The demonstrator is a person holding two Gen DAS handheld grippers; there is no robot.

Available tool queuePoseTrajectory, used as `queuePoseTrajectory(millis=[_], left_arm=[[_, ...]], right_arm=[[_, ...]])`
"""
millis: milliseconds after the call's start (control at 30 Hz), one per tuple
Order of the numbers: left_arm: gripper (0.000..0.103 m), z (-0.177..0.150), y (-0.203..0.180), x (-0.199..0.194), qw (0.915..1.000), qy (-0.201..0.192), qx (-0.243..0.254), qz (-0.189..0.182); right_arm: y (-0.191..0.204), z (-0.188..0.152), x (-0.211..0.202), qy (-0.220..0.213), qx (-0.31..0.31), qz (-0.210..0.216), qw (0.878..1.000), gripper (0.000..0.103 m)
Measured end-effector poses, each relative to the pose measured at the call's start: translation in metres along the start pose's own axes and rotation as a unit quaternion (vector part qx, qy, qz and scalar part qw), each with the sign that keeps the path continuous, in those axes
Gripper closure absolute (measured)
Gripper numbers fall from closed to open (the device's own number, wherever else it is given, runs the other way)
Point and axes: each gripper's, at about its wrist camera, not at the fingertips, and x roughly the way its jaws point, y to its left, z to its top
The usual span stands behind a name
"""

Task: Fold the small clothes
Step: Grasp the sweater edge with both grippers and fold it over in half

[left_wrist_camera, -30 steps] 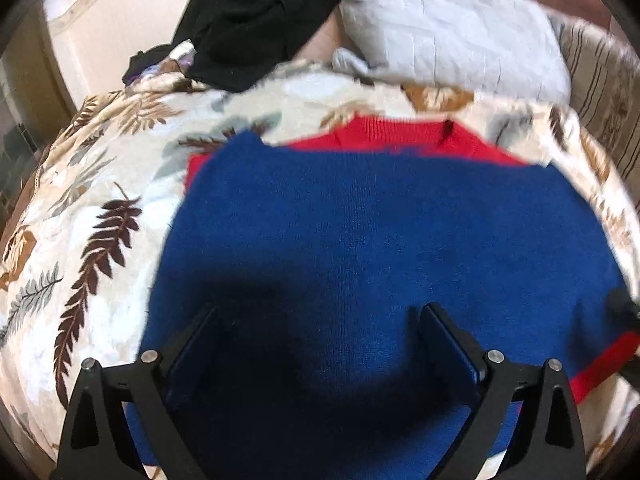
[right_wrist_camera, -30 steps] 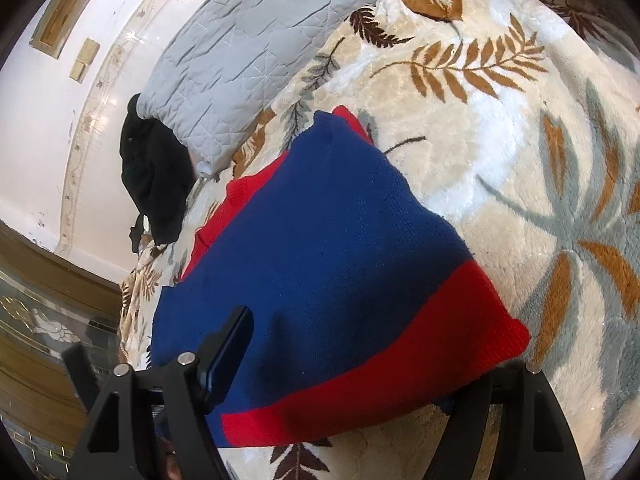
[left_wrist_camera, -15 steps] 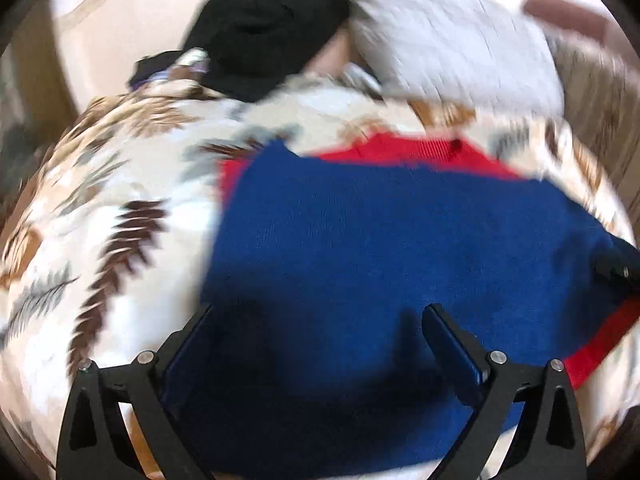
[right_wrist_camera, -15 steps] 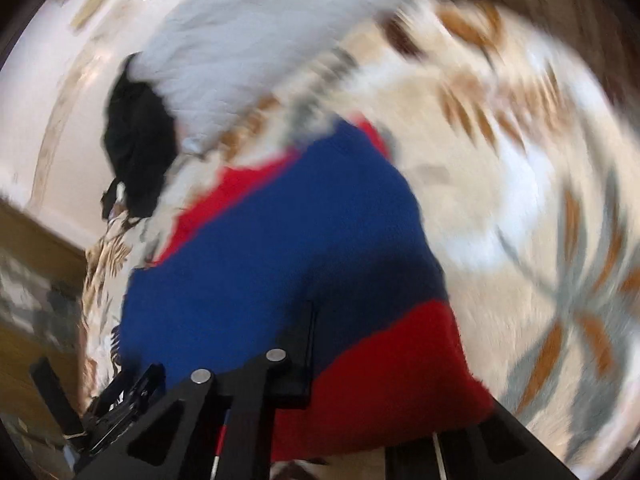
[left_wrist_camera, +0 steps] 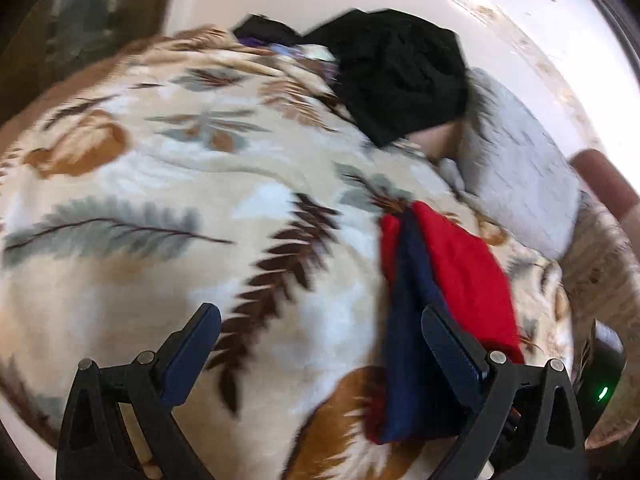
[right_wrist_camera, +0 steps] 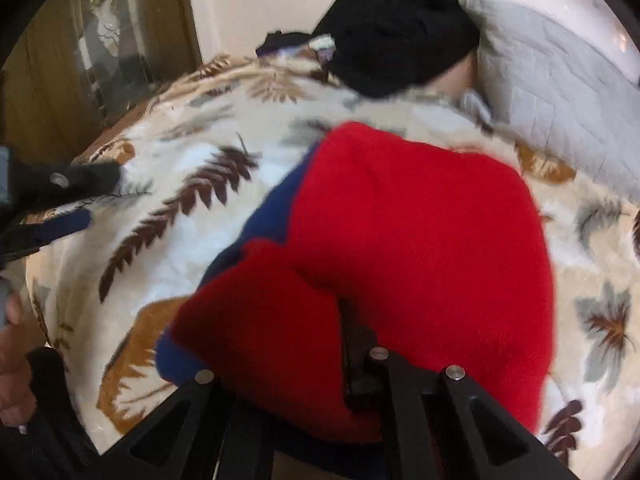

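A small red and blue knit sweater [right_wrist_camera: 420, 220] lies on the leaf-patterned bedspread [right_wrist_camera: 180, 208], folded over so its red side faces up, with blue [right_wrist_camera: 276, 208] showing along its left edge. My right gripper [right_wrist_camera: 349, 344] is shut on a bunched fold of the sweater at its near edge. My left gripper [left_wrist_camera: 320, 340] is open over bare bedspread [left_wrist_camera: 200, 200], and its right finger [left_wrist_camera: 448, 344] overlaps the sweater's [left_wrist_camera: 452, 276] left edge. The left gripper [right_wrist_camera: 100, 196] also shows open at the left of the right wrist view.
A heap of black clothes [right_wrist_camera: 396, 32] lies at the head of the bed beside a grey quilted pillow [right_wrist_camera: 560, 92]. A wooden glazed cabinet [right_wrist_camera: 100, 40] stands beyond the bed's left side. A person's hand [right_wrist_camera: 12, 360] shows at the lower left.
My right gripper shut on the sweater's hem and carried it across, so the red side now faces up. My left gripper slid off the blue fabric to the left, staying open.
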Motion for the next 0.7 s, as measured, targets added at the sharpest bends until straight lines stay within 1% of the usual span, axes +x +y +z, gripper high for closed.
queuePoseTrajectory(millis=[67,133,200,233,267,333,367,433,500,567,700], left_arm=[[0.003,0.005,-0.015,0.01,0.9996,0.011,0.001,-0.027],[0.003,0.009,-0.028,0.018,0.998,0.023,0.005,-0.058],[0.003,0.015,-0.048,0.032,0.9948,0.047,0.014,-0.089],[0.003,0.018,-0.057,0.04,0.9931,0.063,0.022,-0.097],[0.003,0.02,-0.063,0.047,0.9923,0.072,0.03,-0.096],[0.003,0.021,-0.072,0.062,0.9921,0.088,0.044,-0.078],[0.006,0.022,-0.073,0.07,0.9917,0.098,0.044,-0.071],[0.021,0.018,-0.074,0.078,0.9894,0.118,0.039,-0.075],[0.022,0.012,-0.076,0.076,0.9883,0.123,0.041,-0.081],[0.022,0.006,-0.08,0.074,0.9885,0.122,0.048,-0.076],[0.022,-0.001,-0.087,0.07,0.9886,0.123,0.051,-0.071]], right_arm=[[-0.007,0.004,-0.002,-0.002,0.006,0.007,1.0,0.093],[-0.007,-0.002,0.0,-0.001,0.009,0.014,1.0,0.093],[-0.005,-0.008,0.001,-0.012,0.014,0.016,1.0,0.092],[-0.005,-0.01,0.001,-0.016,0.019,0.019,1.0,0.089],[-0.006,-0.013,-0.001,-0.02,0.022,0.019,0.999,0.089],[-0.001,-0.016,-0.002,-0.028,0.011,0.015,0.999,0.087],[0.0,-0.019,-0.004,-0.03,0.005,0.019,0.999,0.085],[-0.002,-0.029,-0.012,-0.035,0.007,0.029,0.999,0.081],[-0.007,-0.042,-0.022,-0.039,0.017,0.038,0.998,0.08],[-0.011,-0.053,-0.036,-0.05,0.031,0.047,0.997,0.08],[-0.022,-0.066,-0.072,-0.08,0.057,0.046,0.994,0.08]])
